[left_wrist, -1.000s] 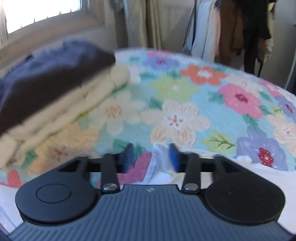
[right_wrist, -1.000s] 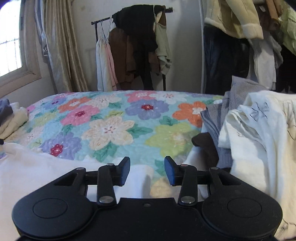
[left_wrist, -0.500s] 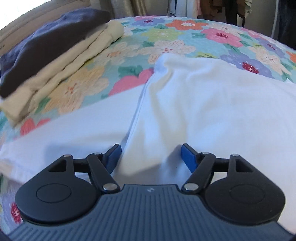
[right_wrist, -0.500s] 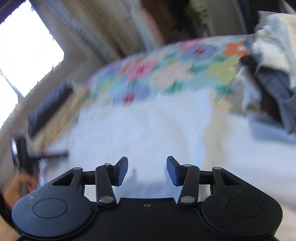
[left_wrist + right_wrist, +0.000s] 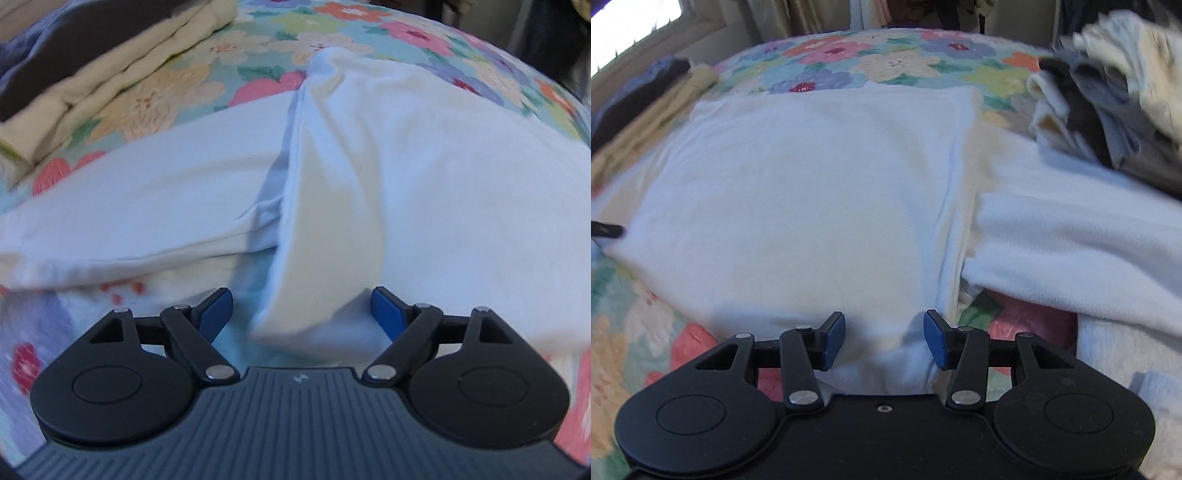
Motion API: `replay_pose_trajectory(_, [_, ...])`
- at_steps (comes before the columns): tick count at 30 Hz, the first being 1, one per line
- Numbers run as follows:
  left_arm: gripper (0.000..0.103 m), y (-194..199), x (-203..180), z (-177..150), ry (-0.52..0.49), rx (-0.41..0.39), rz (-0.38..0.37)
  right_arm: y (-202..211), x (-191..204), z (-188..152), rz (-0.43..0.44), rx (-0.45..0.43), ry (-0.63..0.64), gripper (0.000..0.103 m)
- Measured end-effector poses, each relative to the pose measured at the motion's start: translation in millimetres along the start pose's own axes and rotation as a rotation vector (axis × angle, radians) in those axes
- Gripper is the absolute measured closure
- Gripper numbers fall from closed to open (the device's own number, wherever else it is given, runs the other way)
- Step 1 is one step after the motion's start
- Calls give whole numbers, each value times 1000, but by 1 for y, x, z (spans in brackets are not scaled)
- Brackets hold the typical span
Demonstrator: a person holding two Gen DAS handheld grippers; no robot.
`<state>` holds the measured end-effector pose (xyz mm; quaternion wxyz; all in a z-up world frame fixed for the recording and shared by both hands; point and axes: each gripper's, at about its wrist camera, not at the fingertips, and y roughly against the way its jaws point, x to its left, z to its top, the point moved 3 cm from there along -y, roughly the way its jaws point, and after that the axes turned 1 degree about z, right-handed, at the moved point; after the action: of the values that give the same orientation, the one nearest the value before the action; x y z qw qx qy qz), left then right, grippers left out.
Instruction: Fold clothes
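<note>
A white shirt [image 5: 798, 192] lies spread flat on the floral bedspread [image 5: 894, 62], with a sleeve out to each side. In the left wrist view the shirt [image 5: 406, 177] has a side panel folded over its body, and its left sleeve [image 5: 155, 199] stretches out left. My left gripper [image 5: 302, 311] is open, its jaws either side of the shirt's near folded corner. My right gripper [image 5: 884, 341] is open, its jaws straddling the shirt's near hem. Neither one grips cloth.
A stack of folded clothes [image 5: 99, 70], cream under dark, lies at the far left of the bed. A heap of unfolded clothes [image 5: 1108, 103] sits at the right. A clothes rack stands behind the bed, cut off at the top edge.
Both grippers have dropped from looking across the bed to pointing down at the white shirt. My left gripper has opened wide and moved back to the shirt's near corner.
</note>
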<state>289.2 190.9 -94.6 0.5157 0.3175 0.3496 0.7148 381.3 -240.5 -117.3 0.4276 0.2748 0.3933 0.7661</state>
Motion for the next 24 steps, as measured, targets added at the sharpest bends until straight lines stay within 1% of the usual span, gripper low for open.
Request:
replay_pose_trajectory(2, [21, 8, 10, -5, -17, 0, -4, 9, 11, 4, -105, -21, 70, 47])
replay_pose_trajectory(3, [21, 17, 19, -5, -35, -12, 20, 14, 17, 6, -157, -32, 105, 39])
replay_pose_trajectory(5, [21, 35, 42, -3, -15, -34, 50, 28, 29, 13, -232, -115, 154, 33])
replay_pose_trajectory(6, [21, 44, 57, -2, 19, -46, 52, 35, 35, 17, -268, -156, 178, 33])
replay_pose_trajectory(7, [21, 51, 73, -2, 65, -58, 45, 41, 41, 21, -256, -201, 184, 31])
replay_pose_trajectory(8, [21, 56, 90, -2, 121, -77, 35, 45, 48, 25, -236, -233, 179, 26])
replay_pose_trajectory(10, [22, 59, 119, -5, 240, -106, -4, 48, 62, 35, -193, -255, 153, 25])
replay_pose_trajectory(11, [22, 57, 131, -9, 311, -103, -41, 48, 71, 42, -167, -247, 136, 25])
replay_pose_trajectory(12, [24, 54, 142, -13, 380, -95, -58, 48, 80, 48, -140, -239, 119, 25])
replay_pose_trajectory(13, [25, 51, 152, -17, 434, -96, -63, 48, 93, 54, -84, -227, 114, 25])
replay_pose_trajectory(14, [25, 50, 160, -20, 472, -110, -66, 49, 107, 60, -29, -214, 109, 25])
replay_pose_trajectory(16, [25, 53, 175, -29, 535, -159, -33, 50, 139, 76, 55, -222, 140, 25])
replay_pose_trajectory(21, [25, 50, 203, -47, 578, -175, 56, 46, 229, 99, 132, -265, 242, 24])
replay_pose_trajectory(24, [25, 42, 217, -57, 581, -135, 101, 34, 268, 106, 194, -255, 232, 24])
